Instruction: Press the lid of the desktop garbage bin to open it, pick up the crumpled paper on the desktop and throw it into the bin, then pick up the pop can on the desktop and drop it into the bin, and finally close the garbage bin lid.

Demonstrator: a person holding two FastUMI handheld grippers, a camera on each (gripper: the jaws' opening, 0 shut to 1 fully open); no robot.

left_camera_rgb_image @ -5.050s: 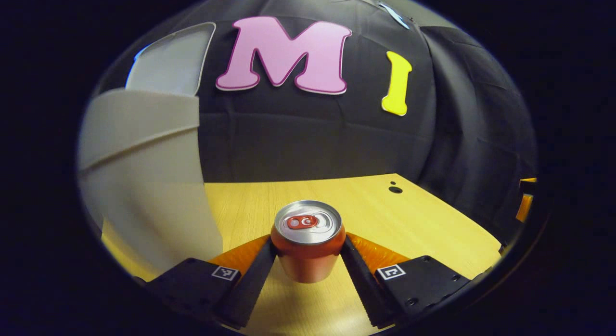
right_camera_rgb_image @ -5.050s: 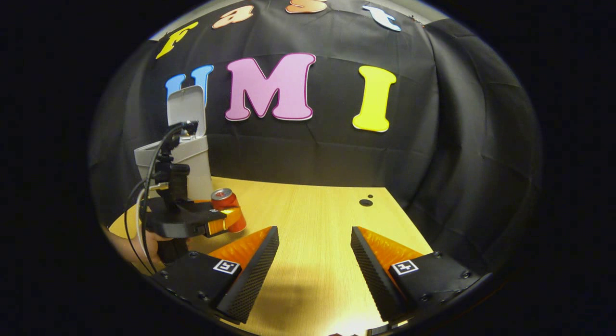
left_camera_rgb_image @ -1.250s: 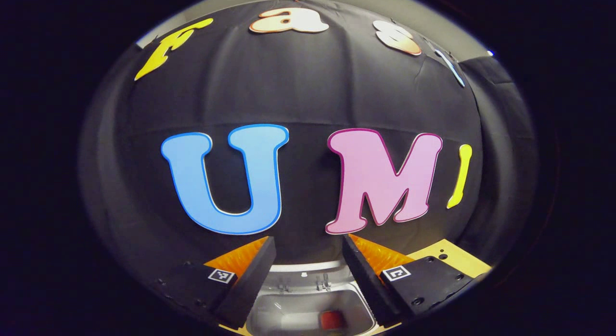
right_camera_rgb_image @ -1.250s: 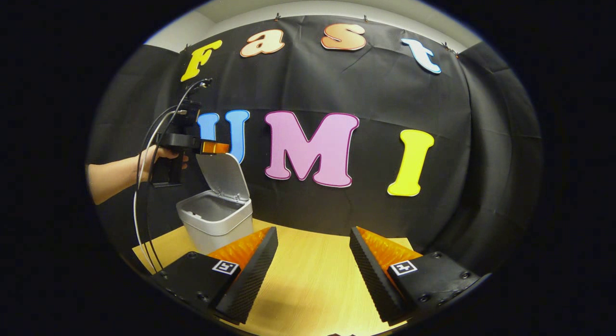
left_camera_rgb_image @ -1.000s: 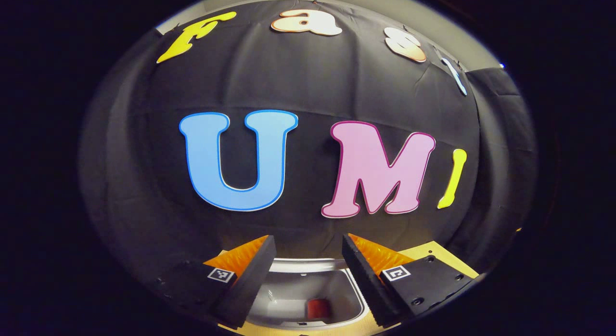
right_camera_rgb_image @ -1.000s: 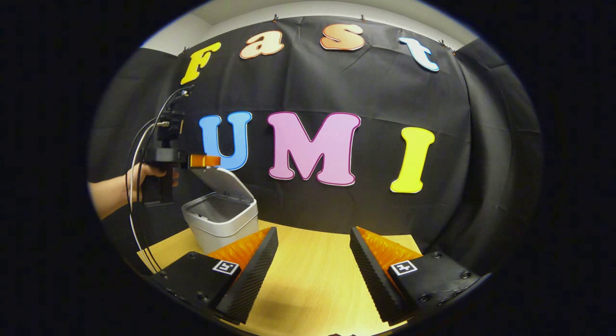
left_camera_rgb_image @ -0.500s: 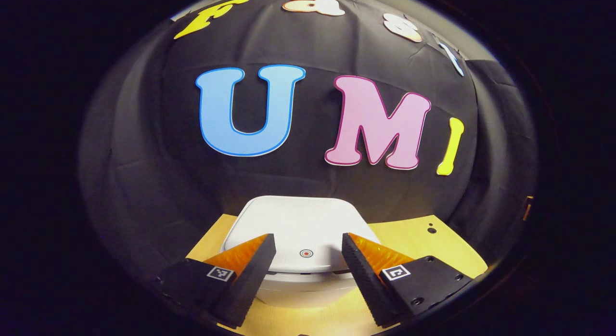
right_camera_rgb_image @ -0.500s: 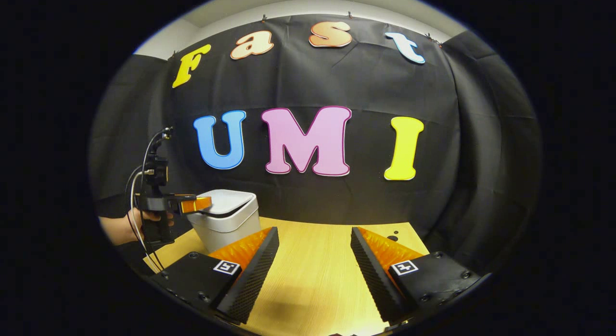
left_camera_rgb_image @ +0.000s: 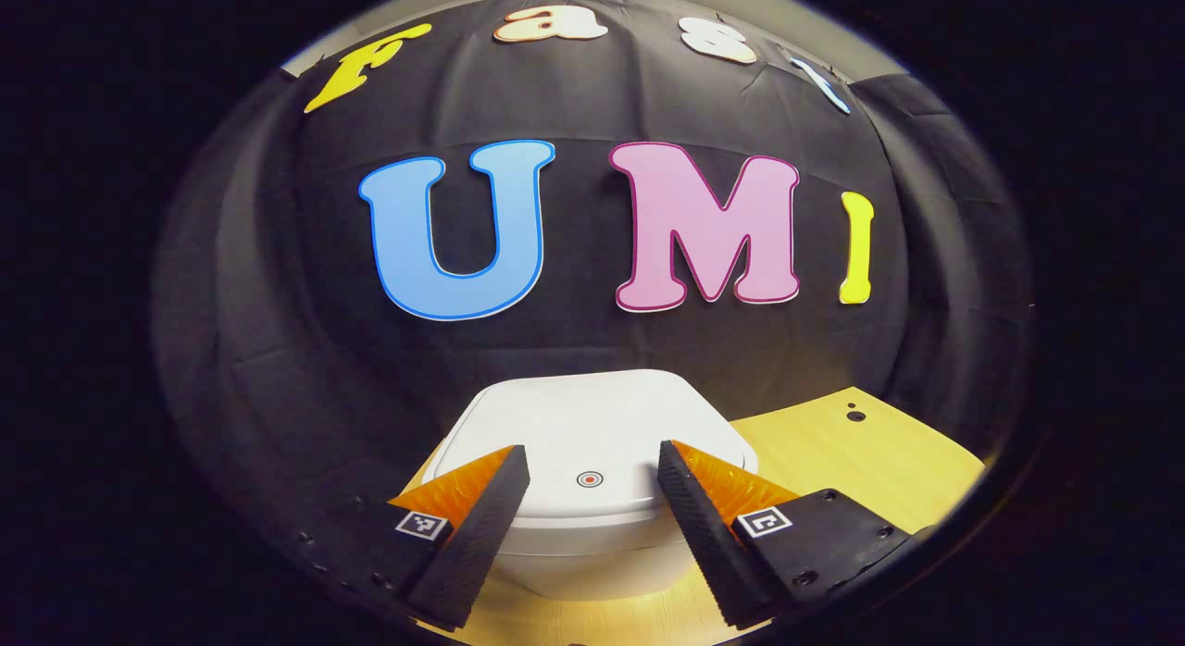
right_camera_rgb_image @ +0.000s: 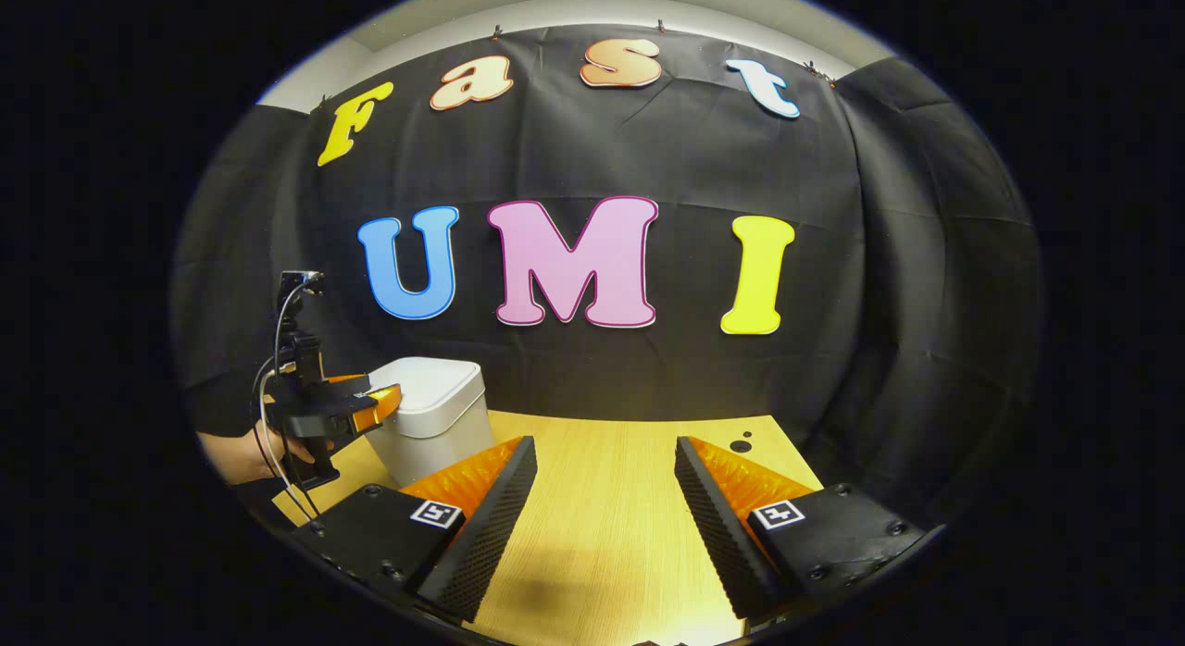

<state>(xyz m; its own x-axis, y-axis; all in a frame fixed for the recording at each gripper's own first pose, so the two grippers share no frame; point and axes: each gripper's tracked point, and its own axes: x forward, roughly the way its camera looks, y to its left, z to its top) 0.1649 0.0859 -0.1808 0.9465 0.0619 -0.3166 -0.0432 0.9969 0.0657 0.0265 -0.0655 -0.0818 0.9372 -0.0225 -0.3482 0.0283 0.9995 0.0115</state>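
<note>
Since a second ago the lid (left_camera_rgb_image: 592, 424) has gone from raised to flat on the garbage bin (right_camera_rgb_image: 435, 438), and my left gripper (left_camera_rgb_image: 590, 479) has come down with it. Its fingers are spread, holding nothing, their tips over the lid's near edge. The bin stands near the table's (right_camera_rgb_image: 611, 526) far left corner. My right gripper (right_camera_rgb_image: 604, 498) hangs spread and empty over the table's near middle.
</note>
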